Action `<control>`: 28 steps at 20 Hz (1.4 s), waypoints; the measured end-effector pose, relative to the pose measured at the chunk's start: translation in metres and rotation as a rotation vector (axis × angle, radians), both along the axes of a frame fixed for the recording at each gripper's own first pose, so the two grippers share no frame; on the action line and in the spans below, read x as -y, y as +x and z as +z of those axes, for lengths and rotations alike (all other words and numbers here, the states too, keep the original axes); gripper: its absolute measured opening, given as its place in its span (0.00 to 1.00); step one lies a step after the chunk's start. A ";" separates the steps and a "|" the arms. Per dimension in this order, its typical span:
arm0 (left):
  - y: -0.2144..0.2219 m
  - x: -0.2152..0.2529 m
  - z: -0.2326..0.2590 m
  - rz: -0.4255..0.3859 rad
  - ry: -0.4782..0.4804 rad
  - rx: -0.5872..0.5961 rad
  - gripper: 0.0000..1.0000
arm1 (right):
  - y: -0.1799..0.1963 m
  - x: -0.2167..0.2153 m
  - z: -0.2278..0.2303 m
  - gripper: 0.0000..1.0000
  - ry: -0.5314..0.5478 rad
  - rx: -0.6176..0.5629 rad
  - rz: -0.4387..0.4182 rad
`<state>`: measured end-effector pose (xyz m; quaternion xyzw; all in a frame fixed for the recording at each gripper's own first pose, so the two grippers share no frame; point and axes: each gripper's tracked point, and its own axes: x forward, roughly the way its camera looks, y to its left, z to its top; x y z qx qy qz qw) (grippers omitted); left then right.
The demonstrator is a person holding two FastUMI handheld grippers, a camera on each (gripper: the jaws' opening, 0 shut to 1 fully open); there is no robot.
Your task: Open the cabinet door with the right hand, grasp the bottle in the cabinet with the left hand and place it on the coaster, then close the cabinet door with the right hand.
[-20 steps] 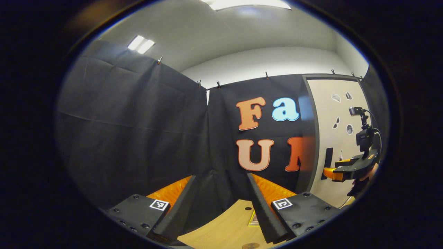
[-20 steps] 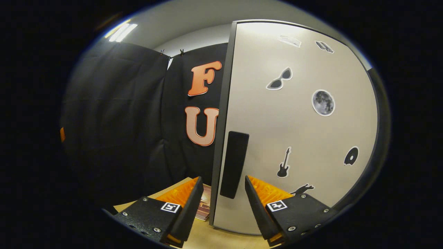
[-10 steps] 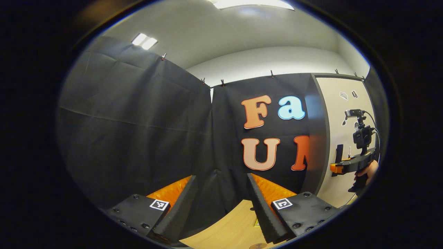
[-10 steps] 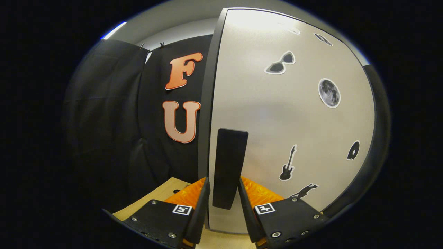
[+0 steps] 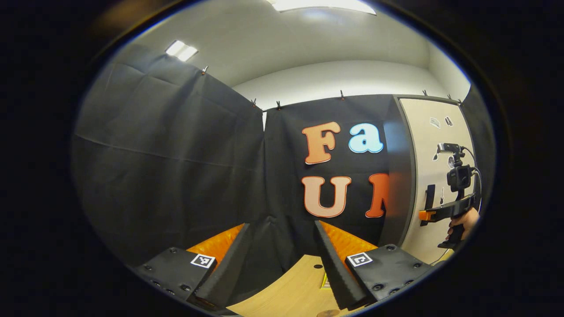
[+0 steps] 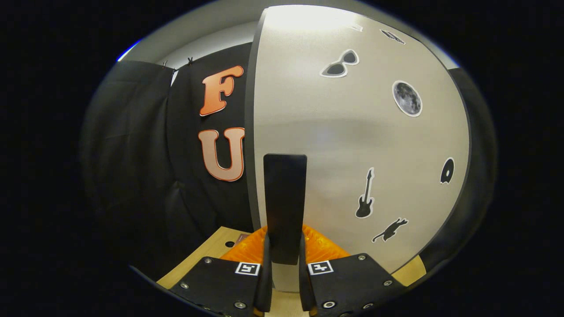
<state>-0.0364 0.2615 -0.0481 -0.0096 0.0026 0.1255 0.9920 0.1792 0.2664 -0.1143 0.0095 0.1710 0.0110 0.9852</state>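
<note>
Now, going left to right in the left gripper view, the left gripper (image 5: 277,259) hangs released, its two fingers spread wide above the near edge of the wooden worktop (image 5: 288,293), with nothing between them. Just beside its right finger a small flat card, probably the coaster (image 5: 325,281), lies on the worktop, mostly hidden behind that finger. Farther right stands the cabinet, its pale door (image 5: 429,185) flush and closed. At the far right of the same view the right gripper (image 5: 426,215) reaches to the door's dark handle (image 5: 428,203), held up by a hand (image 5: 463,221) below it.

In the right gripper view, the booth's black wall fills the left side, with a strip of worktop (image 6: 207,255) below. The door (image 6: 352,132) takes up the centre and right, carrying stickers of sunglasses (image 6: 339,68), a moon (image 6: 407,98), a guitar (image 6: 365,200), a record (image 6: 447,171) and a cat (image 6: 390,230). The upright handle (image 6: 284,207) sits near the door's left edge. The right gripper (image 6: 283,273) is clenched on the lower end of the handle, one finger pressed against each side. The bottle cannot be seen behind the closed door.
</note>
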 end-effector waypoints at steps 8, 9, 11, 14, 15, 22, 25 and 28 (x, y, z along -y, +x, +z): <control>0.038 0.087 -0.013 -0.175 -0.046 -0.017 0.93 | -0.087 0.002 0.013 0.25 0.037 0.016 0.182; 0.044 0.101 -0.014 -0.203 -0.043 -0.018 0.93 | -0.098 0.004 0.014 0.25 0.044 0.017 0.195; 0.054 0.130 -0.013 -0.260 -0.047 -0.014 0.93 | -0.119 0.011 0.019 0.25 0.052 0.018 0.216; 0.067 0.173 -0.007 -0.337 -0.055 -0.009 0.94 | -0.138 0.018 0.023 0.25 0.061 0.038 0.251; 0.070 0.189 -0.006 -0.365 -0.054 -0.012 0.92 | -0.140 0.020 0.022 0.25 0.067 0.041 0.262; 0.088 0.258 -0.008 -0.500 -0.078 -0.013 0.95 | -0.164 0.032 0.034 0.25 0.125 0.028 0.331; 0.098 0.289 -0.014 -0.554 -0.100 -0.027 0.93 | -0.169 0.039 0.036 0.25 0.133 0.043 0.349; 0.107 0.326 -0.020 -0.617 -0.108 -0.041 0.93 | -0.176 0.048 0.037 0.25 0.147 0.051 0.321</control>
